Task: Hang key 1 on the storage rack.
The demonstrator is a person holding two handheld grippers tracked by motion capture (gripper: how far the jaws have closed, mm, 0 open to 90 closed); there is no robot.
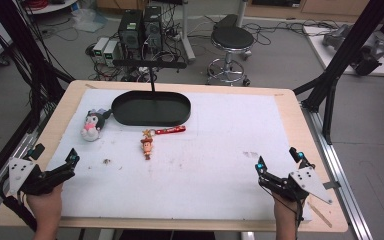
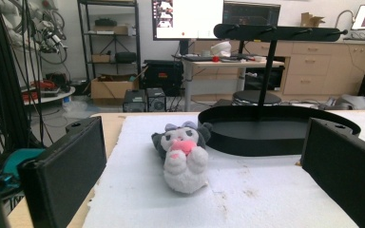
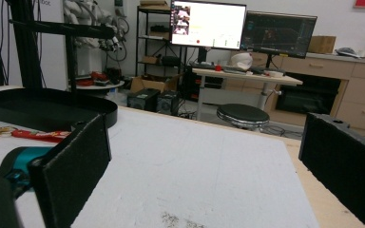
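A grey and white plush toy (image 1: 92, 126) with a pink front lies on the white mat (image 1: 220, 165) at the left. In the left gripper view the plush toy (image 2: 183, 156) lies ahead of my jaws, apart from them. A cowboy figure keychain (image 1: 147, 146) with a red strap (image 1: 171, 130) lies near the mat's middle. Behind both stands a black oval tray (image 1: 172, 107) with an upright post. My left gripper (image 1: 55, 154) rests open at the mat's near left corner. At the near right, my right gripper (image 1: 278, 159) stands open with nothing between its jaws.
The wooden table edge (image 1: 300, 130) borders the mat on all sides. Black frame posts (image 1: 341, 55) rise at the right and cables hang at the left. A stool (image 1: 232, 37) and computer cases (image 1: 140, 27) stand on the floor beyond the table.
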